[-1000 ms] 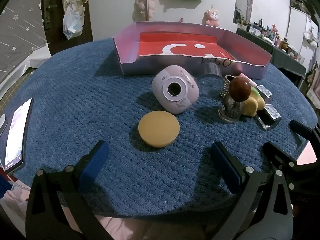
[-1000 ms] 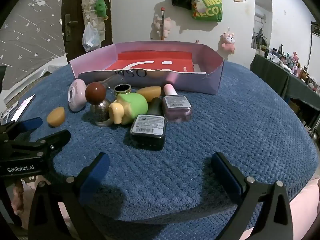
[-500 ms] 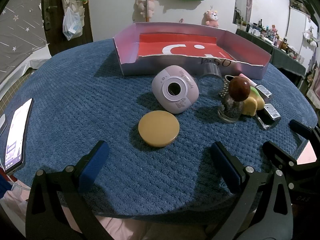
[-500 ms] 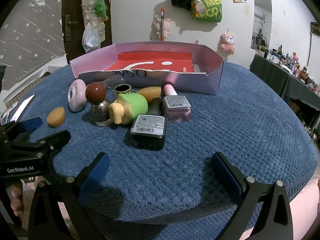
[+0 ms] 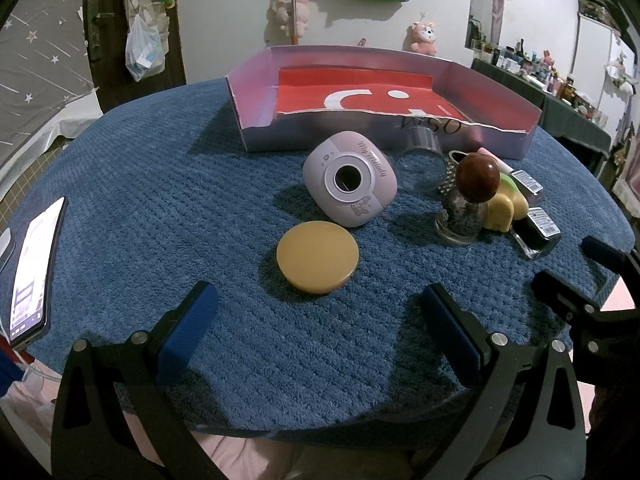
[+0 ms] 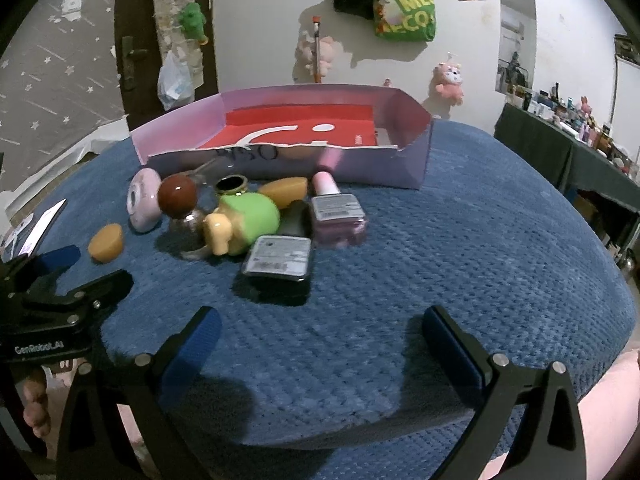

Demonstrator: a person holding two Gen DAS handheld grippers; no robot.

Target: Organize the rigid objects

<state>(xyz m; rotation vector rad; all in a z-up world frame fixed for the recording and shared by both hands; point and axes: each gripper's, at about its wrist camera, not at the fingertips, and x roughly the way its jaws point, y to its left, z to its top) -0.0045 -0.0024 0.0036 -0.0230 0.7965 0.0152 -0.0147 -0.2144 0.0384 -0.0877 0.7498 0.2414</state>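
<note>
Waiting grippers: the left gripper (image 5: 318, 308) and the right gripper (image 6: 320, 330) both hang low over the near edge of the table, each with its 2 blue-padded fingers spread wide and nothing between them.
Table: a round table with a fuzzy dark blue cloth (image 5: 160, 184) holds all the things.
Box: a wide, low cardboard box, pale purple outside and red inside (image 5: 384, 96), sits at the far side of the table with nothing in it.
Round lid: a flat, round, tan-yellow lid (image 5: 317, 257) lies just ahead of the left gripper, apart from its fingers.
Toy camera: a small, pale purple toy camera with a round hole in front (image 5: 350, 184) leans just behind the lid.
Glass cup: a clear glass cup (image 5: 420, 162) lies on its side between the toy camera and the box.
Ball-top bottle: a little glass bottle with a shiny brown ball top (image 5: 470, 204) stands upright, right of the toy camera.
Soft toy: a green and yellow rubber toy (image 6: 242, 222) lies touching that bottle.
Nail bottles: a black square bottle with a white label (image 6: 280, 266) and a pink one (image 6: 336, 212) lie on their sides by the toy, ahead of the right gripper.
Phone: a lit phone (image 5: 34, 268) lies at the left edge of the table.
</note>
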